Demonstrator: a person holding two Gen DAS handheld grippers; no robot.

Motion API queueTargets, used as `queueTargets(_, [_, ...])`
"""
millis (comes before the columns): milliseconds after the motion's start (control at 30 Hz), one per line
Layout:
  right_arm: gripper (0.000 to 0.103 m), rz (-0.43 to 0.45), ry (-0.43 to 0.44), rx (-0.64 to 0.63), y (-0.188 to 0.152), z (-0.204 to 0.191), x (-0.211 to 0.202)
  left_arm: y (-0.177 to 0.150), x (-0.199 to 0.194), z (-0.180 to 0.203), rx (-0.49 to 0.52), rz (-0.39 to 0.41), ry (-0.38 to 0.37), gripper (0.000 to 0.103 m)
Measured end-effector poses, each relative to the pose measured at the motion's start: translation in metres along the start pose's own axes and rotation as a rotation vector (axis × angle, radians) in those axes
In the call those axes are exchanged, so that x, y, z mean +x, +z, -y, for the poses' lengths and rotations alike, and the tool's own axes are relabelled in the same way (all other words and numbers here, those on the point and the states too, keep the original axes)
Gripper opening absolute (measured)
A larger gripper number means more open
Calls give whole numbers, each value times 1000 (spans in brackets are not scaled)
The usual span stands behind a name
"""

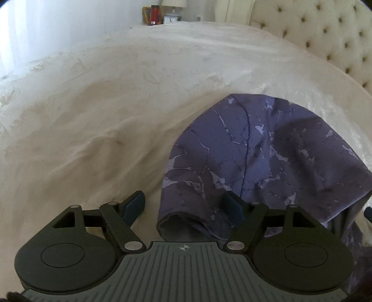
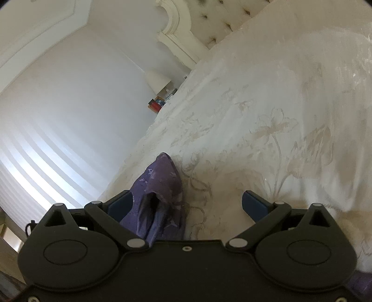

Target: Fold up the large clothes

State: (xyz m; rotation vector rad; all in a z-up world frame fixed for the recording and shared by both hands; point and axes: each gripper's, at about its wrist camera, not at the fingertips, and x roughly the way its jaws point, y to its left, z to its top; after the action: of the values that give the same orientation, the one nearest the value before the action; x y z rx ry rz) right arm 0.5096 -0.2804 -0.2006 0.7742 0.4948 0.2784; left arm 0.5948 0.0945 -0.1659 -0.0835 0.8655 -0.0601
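Observation:
A purple garment (image 1: 255, 158) with a pale marbled print lies on the cream bedspread (image 1: 93, 116), right of centre in the left wrist view. Its open cuff or hem lies just in front of my left gripper (image 1: 186, 206), which is open, the right finger resting over the cloth. In the right wrist view a narrow end of the purple garment (image 2: 160, 185) lies on the bedspread (image 2: 267, 116) between the wide-open fingers of my right gripper (image 2: 188, 204), close to the left finger. Neither gripper holds the cloth.
A tufted cream headboard (image 1: 325, 34) stands at the back right. A nightstand with a lamp (image 1: 174, 3), a red bottle (image 1: 154, 14) and a small clock sits beyond the bed. A curtained window (image 2: 34, 151) is at the left.

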Motion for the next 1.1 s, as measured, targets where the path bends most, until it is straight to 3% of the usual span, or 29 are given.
queueTargets(133, [101,6,26,12,1,2,0,0,-2,-2,-18,6,-30,75])
queueTargets(167, [101,7,33,11,1,2,0,1,-3,-1,-24,12,-51,70])
queueTargets(200, [101,7,40,9,0,2,1,1,-6,-3,-28,32,-86,30])
queueTargets(233, [101,6,44,7,0,2,1,0,-11,-3,-24,72,-134,11])
queueTargets(267, [101,7,49,7,-1,2,2,1,-18,2,-11,117,-140,8])
queueTargets(467, [101,23,54,75,1,17,4,-12,-76,39,268,357,-175,8])
queueTargets(600, [101,44,71,121,1,30,5,-25,-107,46,305,439,-239,8])
queueTargets(733, [100,118,99,121,-6,40,2,-46,-132,43,350,511,-304,8])
queueTargets(867, [99,188,134,96,-14,46,2,-75,-153,43,465,560,-337,8])
queueTargets(1000, [96,213,169,181,-13,62,2,-112,-159,47,562,537,-355,8])
queueTargets(1100, [95,182,139,159,-12,60,9,-142,-159,47,616,505,-353,8])
